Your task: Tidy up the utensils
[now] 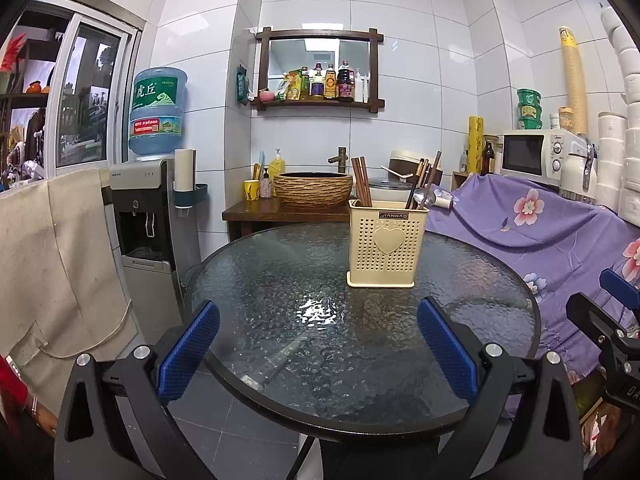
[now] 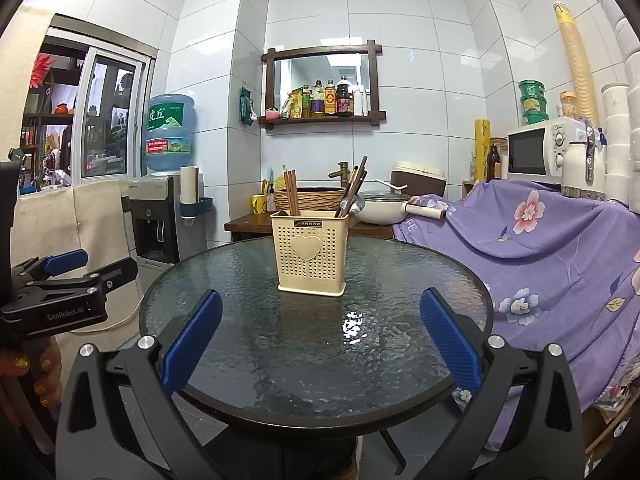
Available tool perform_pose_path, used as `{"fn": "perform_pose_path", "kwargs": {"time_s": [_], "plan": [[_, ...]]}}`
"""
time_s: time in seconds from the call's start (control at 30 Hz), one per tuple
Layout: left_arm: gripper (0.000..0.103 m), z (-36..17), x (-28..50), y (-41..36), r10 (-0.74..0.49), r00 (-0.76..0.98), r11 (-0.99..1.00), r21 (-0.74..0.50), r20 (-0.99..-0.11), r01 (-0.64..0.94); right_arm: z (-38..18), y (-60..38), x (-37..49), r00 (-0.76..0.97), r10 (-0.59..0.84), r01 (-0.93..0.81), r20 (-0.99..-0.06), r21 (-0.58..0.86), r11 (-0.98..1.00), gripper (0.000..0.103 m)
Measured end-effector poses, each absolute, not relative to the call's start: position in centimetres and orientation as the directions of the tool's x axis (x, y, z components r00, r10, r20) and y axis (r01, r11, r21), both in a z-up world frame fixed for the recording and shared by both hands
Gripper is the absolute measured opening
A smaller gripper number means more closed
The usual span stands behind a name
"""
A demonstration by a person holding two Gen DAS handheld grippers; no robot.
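Both claws hanging spread and empty before the utensil holder

The left claw (image 1: 318,344) and right claw (image 2: 320,340) are gaping over the glass desk (image 1: 260,280); beyond them the cream utensil holder (image 1: 386,244) is standing, holding chopsticks (image 1: 361,180) and a spoon (image 1: 424,198).

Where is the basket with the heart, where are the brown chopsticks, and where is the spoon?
Basket (image 2: 310,256): right wrist view, on its heart-marked front wall.
Chopsticks (image 1: 362,182): left wrist view, mid-shaft of the left bundle.
Spoon (image 1: 423,198): left wrist view, on its shiny bowl above the rim.
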State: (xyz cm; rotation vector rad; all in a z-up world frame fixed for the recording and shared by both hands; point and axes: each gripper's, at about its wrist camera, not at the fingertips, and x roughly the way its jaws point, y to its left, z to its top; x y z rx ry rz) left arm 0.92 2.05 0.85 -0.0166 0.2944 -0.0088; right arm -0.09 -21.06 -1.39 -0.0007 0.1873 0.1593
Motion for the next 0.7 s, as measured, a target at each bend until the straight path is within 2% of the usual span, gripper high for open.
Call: {"fn": "perform_pose_path", "kwargs": {"time_s": [0.7], "plan": [[0.097, 0.72, 0.76, 1.91, -0.018, 0.952, 1.0, -0.02, -0.304, 0.012, -1.69, -20.65, -0.08, 0.966, 0.162, -0.162, -0.202, 0.014, 0.987, 0.097]]}}
